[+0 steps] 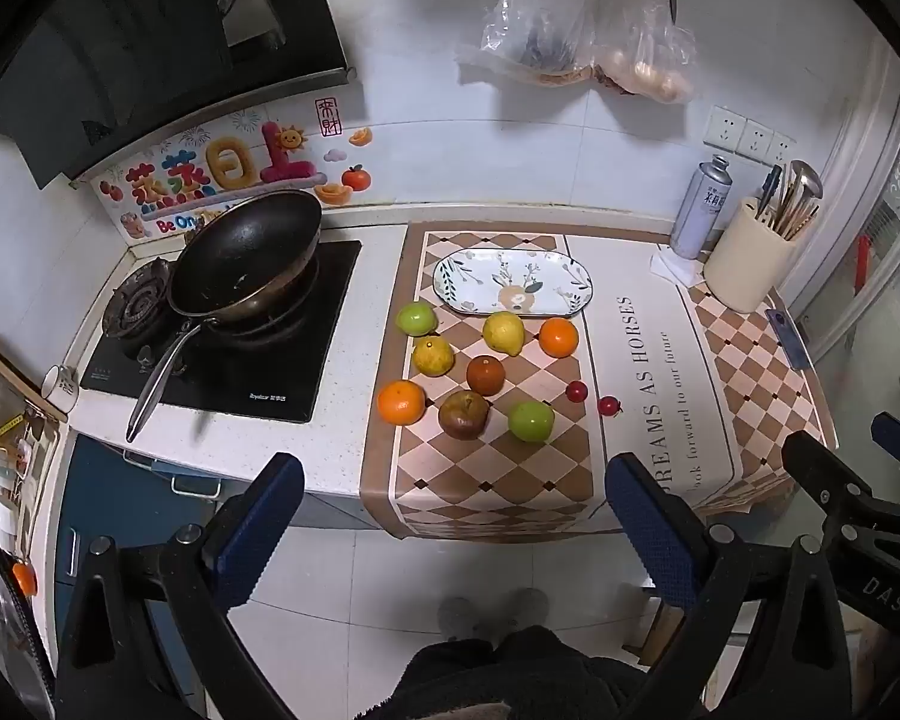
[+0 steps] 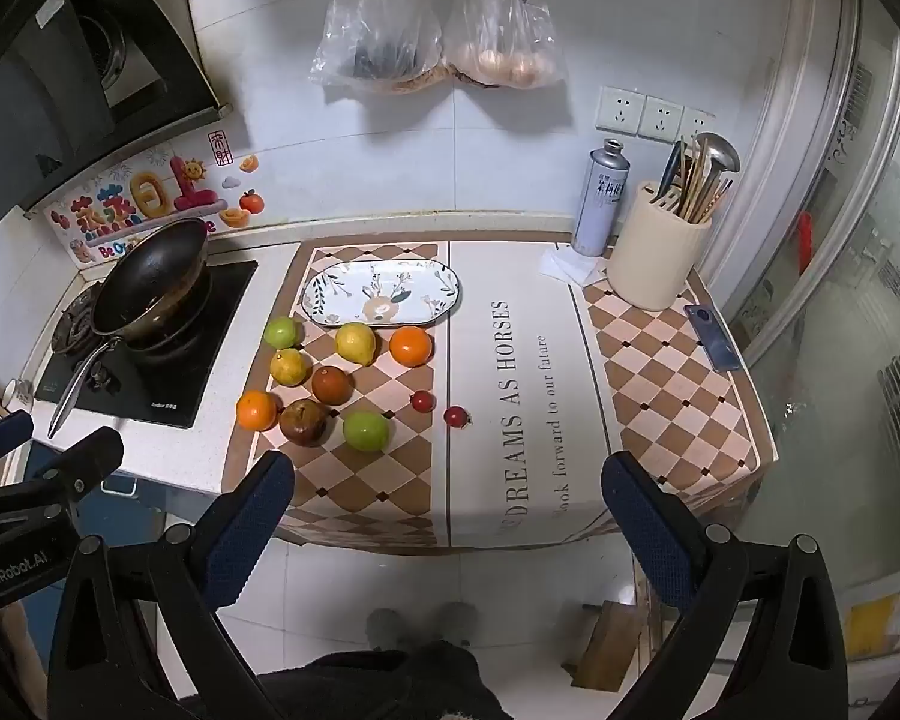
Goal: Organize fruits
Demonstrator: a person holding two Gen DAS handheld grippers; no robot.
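Left wrist view takes in the whole counter (image 1: 258,450), with the checkered mat (image 1: 498,480) draped over its front edge, and more of the stove (image 1: 282,330) and dark wok (image 1: 246,258) than the other camera. Right wrist view instead shows the glass door (image 2: 840,300) at the far right and a blue phone (image 2: 714,336) lying on the mat's right end, near the cream utensil holder (image 2: 654,264).

On the mat sits the oval patterned plate (image 1: 576,282), nothing on it. Just in front of it lie the fruits, close together: two green apples (image 1: 531,420), two oranges (image 1: 401,402), a yellow lemon (image 1: 503,333), a yellowish pear (image 1: 433,355), a brown fruit (image 1: 485,374) and a dark bruised one (image 1: 463,414). Two small red fruits (image 1: 577,391) lie apart to the right.

Left gripper (image 1: 453,510) hangs before the counter edge, fingers spread wide, holding and touching nothing. Right gripper (image 2: 447,510) is likewise wide apart and bare.
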